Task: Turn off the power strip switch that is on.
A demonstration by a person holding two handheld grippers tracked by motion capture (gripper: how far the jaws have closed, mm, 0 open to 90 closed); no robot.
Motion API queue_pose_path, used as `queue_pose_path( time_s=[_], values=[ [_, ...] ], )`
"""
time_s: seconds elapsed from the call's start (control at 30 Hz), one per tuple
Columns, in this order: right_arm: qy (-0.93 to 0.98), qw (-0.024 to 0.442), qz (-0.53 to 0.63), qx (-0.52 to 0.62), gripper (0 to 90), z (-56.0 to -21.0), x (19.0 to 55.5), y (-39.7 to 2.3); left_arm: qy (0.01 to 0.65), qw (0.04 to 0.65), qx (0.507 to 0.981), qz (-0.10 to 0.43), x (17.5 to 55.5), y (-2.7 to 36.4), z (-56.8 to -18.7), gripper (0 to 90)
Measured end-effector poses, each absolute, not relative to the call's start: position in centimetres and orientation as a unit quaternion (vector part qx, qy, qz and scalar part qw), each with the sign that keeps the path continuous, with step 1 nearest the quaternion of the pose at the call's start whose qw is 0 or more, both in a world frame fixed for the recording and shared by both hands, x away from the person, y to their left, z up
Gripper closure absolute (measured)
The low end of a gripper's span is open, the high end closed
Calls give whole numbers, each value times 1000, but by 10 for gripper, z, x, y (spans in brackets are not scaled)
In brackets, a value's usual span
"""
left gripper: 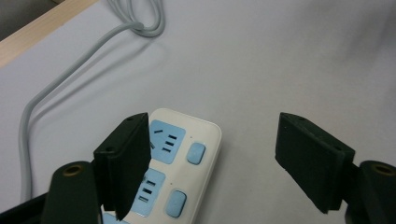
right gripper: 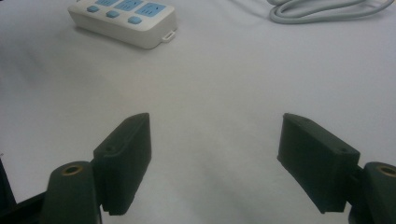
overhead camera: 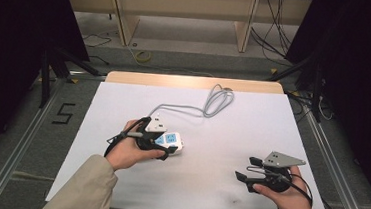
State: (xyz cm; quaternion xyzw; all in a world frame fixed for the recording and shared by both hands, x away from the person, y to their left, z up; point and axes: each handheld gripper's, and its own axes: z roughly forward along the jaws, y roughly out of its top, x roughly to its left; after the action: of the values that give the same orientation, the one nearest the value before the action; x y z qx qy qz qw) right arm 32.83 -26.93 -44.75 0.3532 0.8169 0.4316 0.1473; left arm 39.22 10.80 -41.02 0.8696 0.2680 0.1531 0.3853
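Note:
A white power strip (overhead camera: 174, 143) with blue sockets and blue switches lies flat left of the table's middle. Its grey cable (overhead camera: 193, 109) runs back to a loose coil (overhead camera: 219, 101) near the far edge. My left gripper (overhead camera: 163, 139) hovers open over the strip. In the left gripper view its left jaw overlaps the power strip (left gripper: 205, 135), the right jaw stands over bare table, and nothing is held between them (left gripper: 212, 163). My right gripper (overhead camera: 246, 168) is open at the front right, apart from the strip. It faces the power strip (right gripper: 123, 21) and the cable (right gripper: 327, 11) across open table.
A white sheet (overhead camera: 272, 126) covers the table, with a wooden strip (overhead camera: 190, 81) along its far edge. Beyond it are the floor, loose cables (overhead camera: 142, 56) and wooden shelf legs. Metal rails (overhead camera: 25, 137) run along both sides.

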Motion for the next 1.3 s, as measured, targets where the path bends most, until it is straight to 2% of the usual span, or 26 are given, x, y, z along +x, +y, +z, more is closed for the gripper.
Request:
queue_pose_path(
  time_s=[1.3],
  values=[
    [817,148,433,350,260,-447,328,-269,262,400,860,178,360,139,-424,254]
  ],
)
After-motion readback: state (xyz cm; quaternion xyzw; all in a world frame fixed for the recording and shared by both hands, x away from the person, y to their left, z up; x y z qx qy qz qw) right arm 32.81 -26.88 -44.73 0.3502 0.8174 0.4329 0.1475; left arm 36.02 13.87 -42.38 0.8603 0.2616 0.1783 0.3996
